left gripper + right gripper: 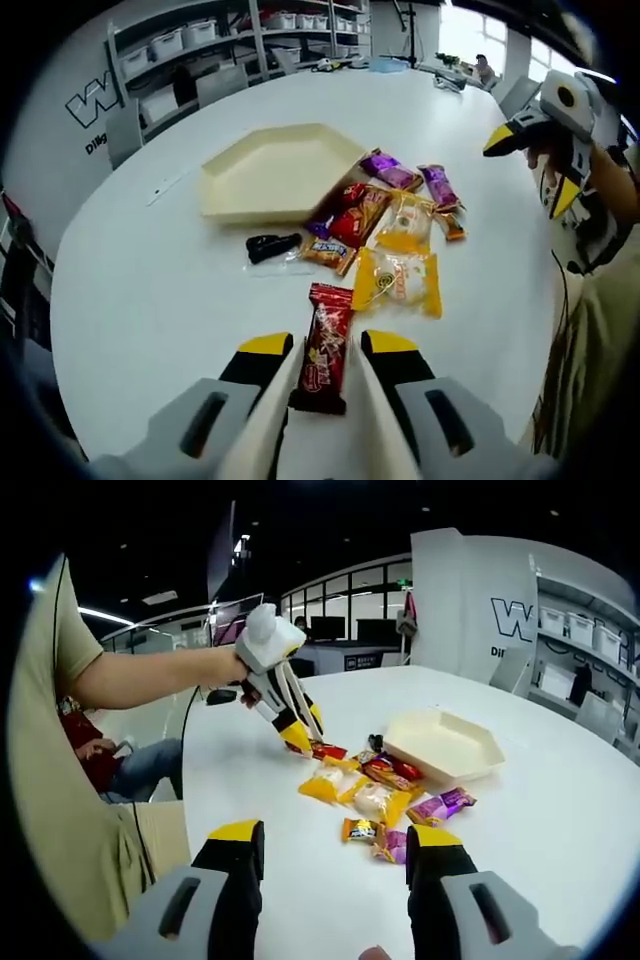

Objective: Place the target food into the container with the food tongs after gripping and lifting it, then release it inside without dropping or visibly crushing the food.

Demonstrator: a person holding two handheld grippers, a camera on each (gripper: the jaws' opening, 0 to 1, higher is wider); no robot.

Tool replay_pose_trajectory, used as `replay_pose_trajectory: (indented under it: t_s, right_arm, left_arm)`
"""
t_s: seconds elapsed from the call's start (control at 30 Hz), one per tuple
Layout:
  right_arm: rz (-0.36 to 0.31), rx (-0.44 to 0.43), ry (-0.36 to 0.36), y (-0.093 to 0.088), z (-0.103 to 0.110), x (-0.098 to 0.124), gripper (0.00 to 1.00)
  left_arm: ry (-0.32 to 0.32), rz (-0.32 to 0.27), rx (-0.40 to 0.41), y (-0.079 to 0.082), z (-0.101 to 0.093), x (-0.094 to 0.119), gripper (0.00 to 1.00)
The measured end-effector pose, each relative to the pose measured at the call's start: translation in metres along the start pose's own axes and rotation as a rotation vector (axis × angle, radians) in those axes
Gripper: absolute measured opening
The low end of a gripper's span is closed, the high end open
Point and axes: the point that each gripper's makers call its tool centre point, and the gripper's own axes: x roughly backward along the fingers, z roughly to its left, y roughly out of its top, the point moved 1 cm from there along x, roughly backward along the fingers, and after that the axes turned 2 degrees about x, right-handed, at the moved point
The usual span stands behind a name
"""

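Observation:
My left gripper point(328, 345) is shut on white food tongs point(372, 400), whose two blades flank a red snack packet point(326, 348) on the white table point(150, 300). I cannot tell whether the packet is off the surface. In the right gripper view a hand holds this left gripper point(300, 730) over the same red packet point(328, 750). The cream hexagonal tray point(270, 175), also seen as tray point(445, 745), stands beyond, nothing in it. My right gripper point(335, 840) is open and holds nothing; it hovers as right gripper point(535, 168) beside the table.
A pile of wrapped snacks lies beside the tray: a yellow packet point(398, 280), purple packets point(390, 170), a black packet point(272, 246) and orange ones point(362, 830). Shelves with bins point(180, 45) and chairs point(122, 130) stand behind the table. A person sits point(110, 755) off the table's edge.

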Motion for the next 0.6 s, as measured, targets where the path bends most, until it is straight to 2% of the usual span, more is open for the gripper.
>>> replay_pose_trajectory:
  t_s: [0.3, 0.6]
  right_arm:
    - [0.002, -0.006, -0.001, -0.0026, -0.0001, 0.0008, 0.55]
    - [0.006, -0.007, 0.0, -0.0049, 0.0007, 0.0004, 0.54]
  left_arm:
    - [-0.021, -0.003, 0.037, -0.0012, -0.0003, -0.0006, 0.24]
    - [-0.012, -0.008, 0.076, -0.002, 0.0034, -0.0002, 0.23]
